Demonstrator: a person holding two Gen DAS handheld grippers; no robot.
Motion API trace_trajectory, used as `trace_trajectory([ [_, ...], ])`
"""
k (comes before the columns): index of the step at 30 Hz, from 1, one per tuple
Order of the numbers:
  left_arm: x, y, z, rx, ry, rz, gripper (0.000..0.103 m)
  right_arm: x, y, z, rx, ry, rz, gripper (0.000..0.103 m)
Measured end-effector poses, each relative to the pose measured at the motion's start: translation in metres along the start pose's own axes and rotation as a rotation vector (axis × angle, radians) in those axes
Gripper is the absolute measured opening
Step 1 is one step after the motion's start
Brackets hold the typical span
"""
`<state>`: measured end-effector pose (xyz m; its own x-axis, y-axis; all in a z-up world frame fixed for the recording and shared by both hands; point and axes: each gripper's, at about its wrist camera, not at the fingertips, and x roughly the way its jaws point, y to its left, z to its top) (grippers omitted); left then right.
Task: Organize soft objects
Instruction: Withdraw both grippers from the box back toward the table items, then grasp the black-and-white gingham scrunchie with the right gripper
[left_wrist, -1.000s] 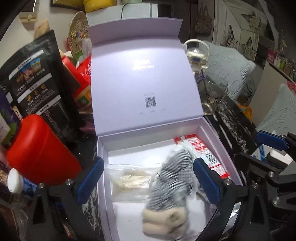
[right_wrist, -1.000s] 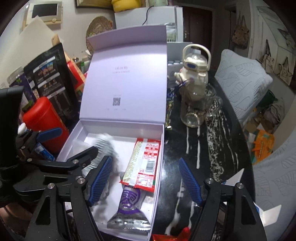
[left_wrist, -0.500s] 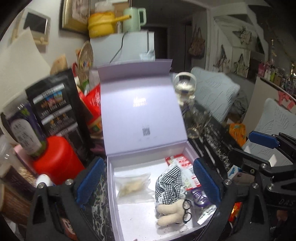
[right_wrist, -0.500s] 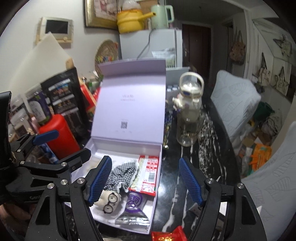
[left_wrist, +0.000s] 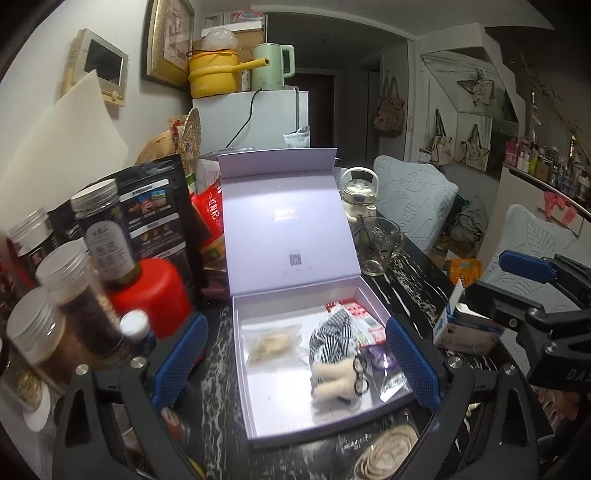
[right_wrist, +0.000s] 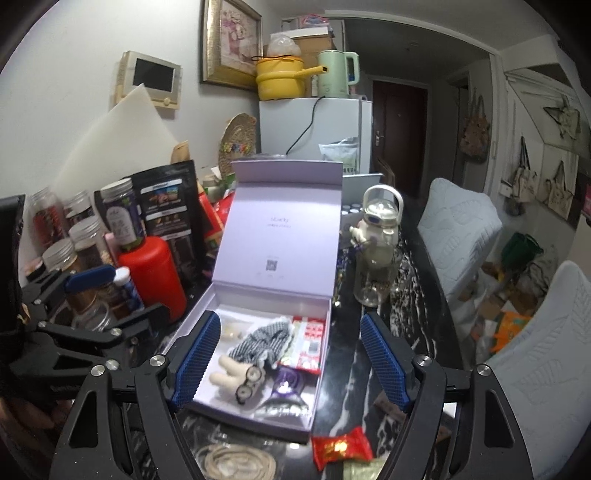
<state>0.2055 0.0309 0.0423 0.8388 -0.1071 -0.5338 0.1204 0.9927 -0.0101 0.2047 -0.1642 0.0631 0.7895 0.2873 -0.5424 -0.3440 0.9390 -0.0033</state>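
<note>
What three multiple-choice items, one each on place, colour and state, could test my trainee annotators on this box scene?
1. Where is the striped plush doll?
A. inside the open lilac box
B. on the black marble table
C. in a gripper

2. What colour is the plastic canister left of the box?
A. green
B. red
C. white

3. How is the right gripper?
A. shut on the doll
B. shut, empty
C. open, empty

Key: 1 A, it lies on the box floor; 2 B, plainly red; 3 C, pads apart, nothing between.
</note>
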Motion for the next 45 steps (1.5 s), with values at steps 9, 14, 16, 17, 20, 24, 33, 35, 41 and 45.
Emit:
trace_trajectory([
  [9, -0.037, -0.005, -0.037, 0.019, 0.009, -0.049, 0.099, -0.031, 0.007, -0.040, 0.038, 0.011, 0.009, 0.080],
  [14, -0.047, -0.011, -0.059, 0.032, 0.024, -0.087, 0.099, -0.040, 0.013, -0.062, 0.041, 0.043, -0.007, 0.080],
  [16, -0.049, -0.012, -0.067, 0.030, 0.035, -0.103, 0.099, -0.045, 0.014, -0.072, 0.046, 0.051, -0.007, 0.080],
  [17, -0.049, -0.013, -0.069, 0.031, 0.040, -0.109, 0.099, -0.046, 0.014, -0.075, 0.050, 0.055, -0.006, 0.080],
  [20, -0.050, -0.014, -0.080, 0.033, 0.064, -0.124, 0.099, -0.050, 0.016, -0.088, 0.058, 0.067, 0.006, 0.080],
  [24, -0.052, -0.012, -0.092, 0.029, 0.082, -0.141, 0.099, -0.053, 0.018, -0.105, 0.061, 0.084, 0.015, 0.080],
  [33, -0.053, -0.005, -0.122, 0.029, 0.128, -0.147, 0.099, -0.040, 0.021, -0.149, 0.109, 0.165, 0.051, 0.080],
  [35, -0.053, -0.006, -0.131, 0.033, 0.141, -0.130, 0.099, -0.035, 0.020, -0.161, 0.132, 0.193, 0.075, 0.080],
  [41, -0.044, -0.011, -0.157, 0.030, 0.214, -0.143, 0.099, -0.020, 0.023, -0.189, 0.109, 0.262, 0.082, 0.080],
  [45, -0.036, -0.013, -0.174, 0.019, 0.261, -0.143, 0.099, -0.009, 0.031, -0.201, 0.062, 0.301, 0.080, 0.080],
])
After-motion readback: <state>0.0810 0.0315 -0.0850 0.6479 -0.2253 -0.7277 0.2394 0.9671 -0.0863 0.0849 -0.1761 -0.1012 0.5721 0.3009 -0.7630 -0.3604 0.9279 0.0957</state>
